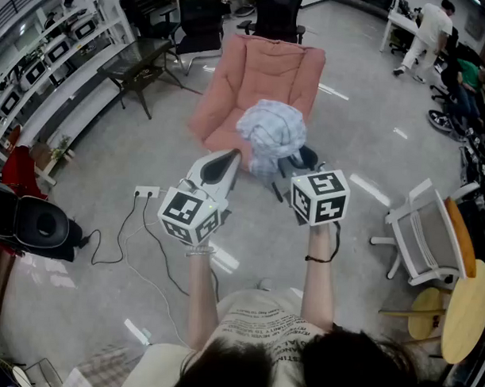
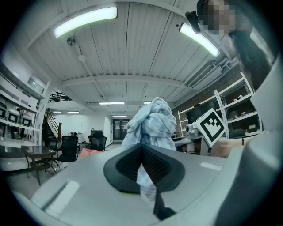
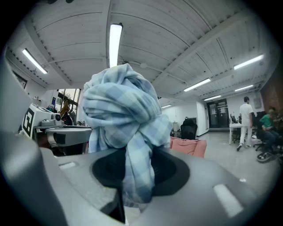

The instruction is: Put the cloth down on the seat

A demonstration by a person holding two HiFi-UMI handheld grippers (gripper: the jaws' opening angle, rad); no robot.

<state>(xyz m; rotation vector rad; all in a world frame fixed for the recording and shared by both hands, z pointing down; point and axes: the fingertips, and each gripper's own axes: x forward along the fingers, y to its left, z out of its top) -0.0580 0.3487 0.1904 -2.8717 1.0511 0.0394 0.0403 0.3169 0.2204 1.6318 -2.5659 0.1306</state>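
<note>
Floor (image 1: 108,168): grey and glossy, pink seat (image 1: 262,78) at the far side.
Cloth (image 1: 272,134): pale blue checked bundle, held in the air by the seat's near edge.
Left gripper (image 1: 228,159): closed on a cloth fold.
Right gripper (image 1: 299,161): closed on the bundle.

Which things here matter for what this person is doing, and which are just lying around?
Part of the job:
cloth, bunched up and pinched by both grippers
left gripper
right gripper
pink seat, beyond the cloth

Just lying about:
white chair
black table
power strip on the floor
round yellow table
</note>
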